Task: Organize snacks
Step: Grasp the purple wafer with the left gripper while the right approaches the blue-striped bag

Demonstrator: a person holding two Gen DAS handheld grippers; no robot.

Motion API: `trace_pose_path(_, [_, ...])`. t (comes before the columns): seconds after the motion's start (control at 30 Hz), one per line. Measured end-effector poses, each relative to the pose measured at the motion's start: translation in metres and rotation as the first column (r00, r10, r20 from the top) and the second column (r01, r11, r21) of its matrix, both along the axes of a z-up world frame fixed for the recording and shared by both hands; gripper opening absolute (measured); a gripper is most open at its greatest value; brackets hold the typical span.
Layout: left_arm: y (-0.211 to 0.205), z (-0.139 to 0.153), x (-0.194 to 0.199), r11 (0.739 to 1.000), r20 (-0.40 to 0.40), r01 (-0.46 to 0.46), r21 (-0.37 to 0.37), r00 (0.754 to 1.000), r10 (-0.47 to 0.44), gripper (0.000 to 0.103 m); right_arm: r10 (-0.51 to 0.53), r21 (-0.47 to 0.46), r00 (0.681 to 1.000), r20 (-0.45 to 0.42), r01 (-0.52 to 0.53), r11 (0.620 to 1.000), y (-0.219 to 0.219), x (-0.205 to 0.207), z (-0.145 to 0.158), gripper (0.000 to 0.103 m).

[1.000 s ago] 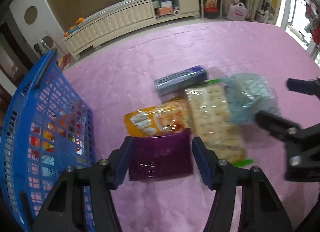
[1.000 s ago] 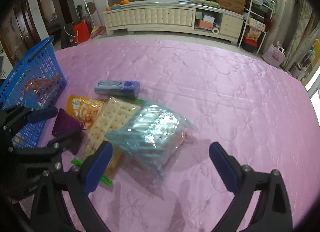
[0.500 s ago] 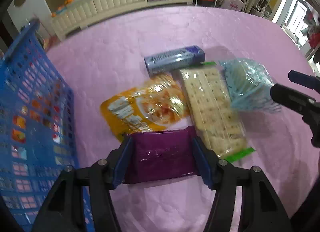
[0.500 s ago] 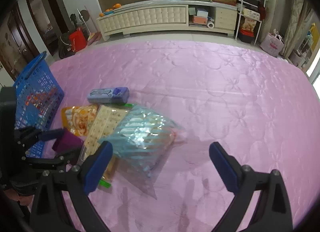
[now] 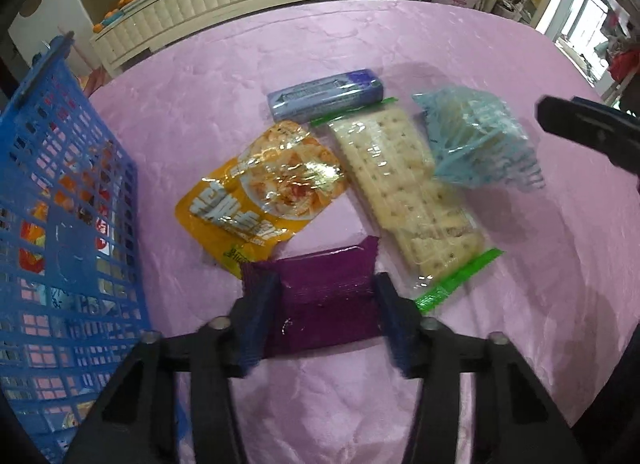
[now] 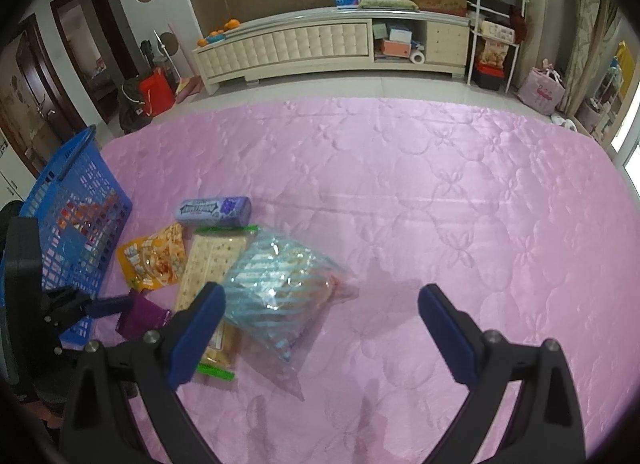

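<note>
At far left, a blue plastic basket (image 5: 68,200) is seen standing on a pink quilted cover (image 6: 440,200); coloured packets are visible through its lattice wall. Beside it, the loose snacks are laid out on the cover: a yellow snack pouch (image 5: 260,196), a purple packet (image 5: 324,296) just below it, a purple-blue gum box (image 5: 326,96) farther back, a clear pack of crackers (image 5: 404,184) with green end seals, and a pale blue striped bag (image 5: 480,140) overlapping the crackers' right edge.

The left gripper (image 5: 326,300) is pointed steeply down at the purple packet. Its jaws have just been closing, and both blue pads are shown pressed against the packet's two short sides, the wrapper buckled between them. The right gripper (image 6: 320,304) is held above the cover with its jaws spread wide and nothing between the pads; the blue bag lies under its left finger.

Beyond the cover, a tiled floor, a long cream cabinet (image 6: 320,44) bearing oranges, an open shelf rack (image 6: 496,24) and a dark doorway at left are visible.
</note>
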State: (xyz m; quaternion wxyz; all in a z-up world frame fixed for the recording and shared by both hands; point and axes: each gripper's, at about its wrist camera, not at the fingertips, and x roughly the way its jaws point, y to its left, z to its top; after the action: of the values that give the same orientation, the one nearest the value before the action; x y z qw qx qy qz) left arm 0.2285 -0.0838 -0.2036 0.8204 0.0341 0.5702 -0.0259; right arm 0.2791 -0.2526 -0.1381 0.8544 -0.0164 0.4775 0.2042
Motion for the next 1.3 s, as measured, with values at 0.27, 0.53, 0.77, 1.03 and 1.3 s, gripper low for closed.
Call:
trace_pose_path(0.27, [-0.007,0.037,-0.005,0.999,0.112,-0.045,0.008,0.993,0.044,0.020,-0.035,0.048,0.999,-0.017,0.036,0.998,-0.013,0.014,0.008,0.099])
trace_pose_path(0.53, [0.008,0.052,0.002,0.997,0.163,-0.071,-0.035,0.984,0.076,0.019,-0.006,0.047,0.995,-0.096,0.010,0.999,0.013,0.020,-0.006,0.099])
trace_pose_path(0.77, [0.017,0.042,0.000,0.997,0.149,-0.051,-0.058,0.987,0.060,0.019,0.027,0.004,0.991,-0.134,-0.027,1.000,0.042,0.025,-0.025,0.099])
trace_pose_path(1.03, [0.013,0.050,-0.007,0.996,0.141,-0.057,-0.064,0.988,0.065,0.019,0.041,-0.055,0.987,-0.154,-0.050,0.997,0.050,0.023,-0.045,0.069])
trace_pose_path(1.3, [0.008,0.044,-0.011,0.996,0.122,-0.079,-0.029,0.989,0.082,0.053,0.068,0.043,0.990,-0.123,-0.064,0.997,0.037,0.014,-0.027,0.064])
